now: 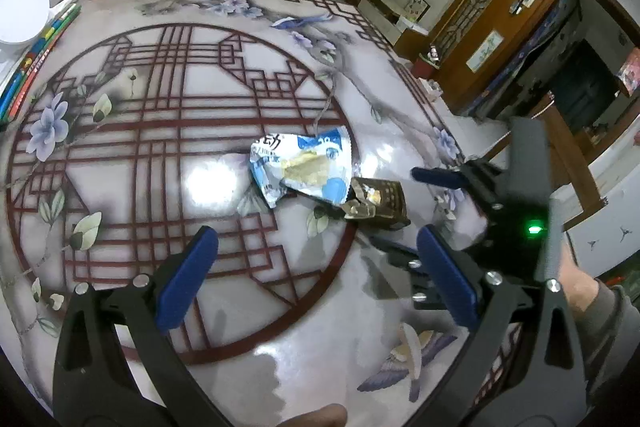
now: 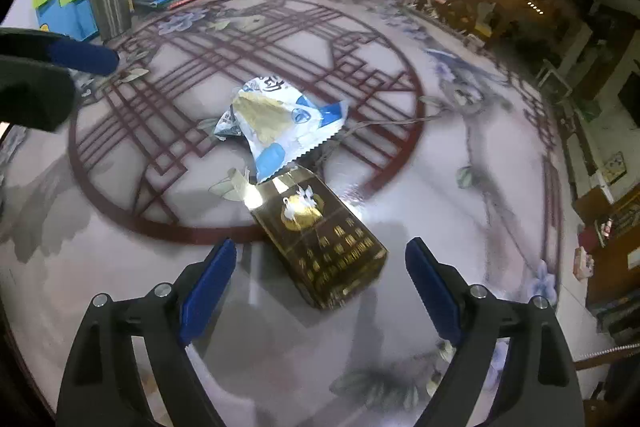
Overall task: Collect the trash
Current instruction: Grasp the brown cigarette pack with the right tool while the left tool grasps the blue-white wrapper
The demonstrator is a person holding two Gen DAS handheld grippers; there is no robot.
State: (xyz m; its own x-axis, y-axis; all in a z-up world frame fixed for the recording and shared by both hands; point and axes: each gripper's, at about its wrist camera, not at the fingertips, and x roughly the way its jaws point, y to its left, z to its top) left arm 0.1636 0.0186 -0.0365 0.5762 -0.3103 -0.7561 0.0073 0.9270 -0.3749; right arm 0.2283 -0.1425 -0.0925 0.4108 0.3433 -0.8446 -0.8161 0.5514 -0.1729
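The main risk lay in the glossy table (image 2: 400, 327) top. The gold-and-brown carton (image 2: 320, 247) was lying flat on it, and if blue pads came in from the sides at a slant, I judged the carton could skate away or swivel instead of being caught. A second risk came from overlap: the torn white-and-blue snack wrapper (image 2: 276, 123) had one corner resting against the carton's far end, so closing on either piece could drag the other along or flick the light wrapper off across the table. The wrapper was also crumpled and thin, so a shallow pinch might have slipped off it.

On the left, the left hand-held gripper (image 1: 316, 279) hung above the table with its jaws spread wide and nothing between them; the wrapper lay well ahead of its fingertips, near the middle of the red lattice circle. On the right, the right hand-held gripper (image 2: 320, 287) was also wide apart and empty, pads pressing on nothing. The carton's near end sat between its two blue fingers, touching neither as far as I could tell. No bin could be seen in either view.
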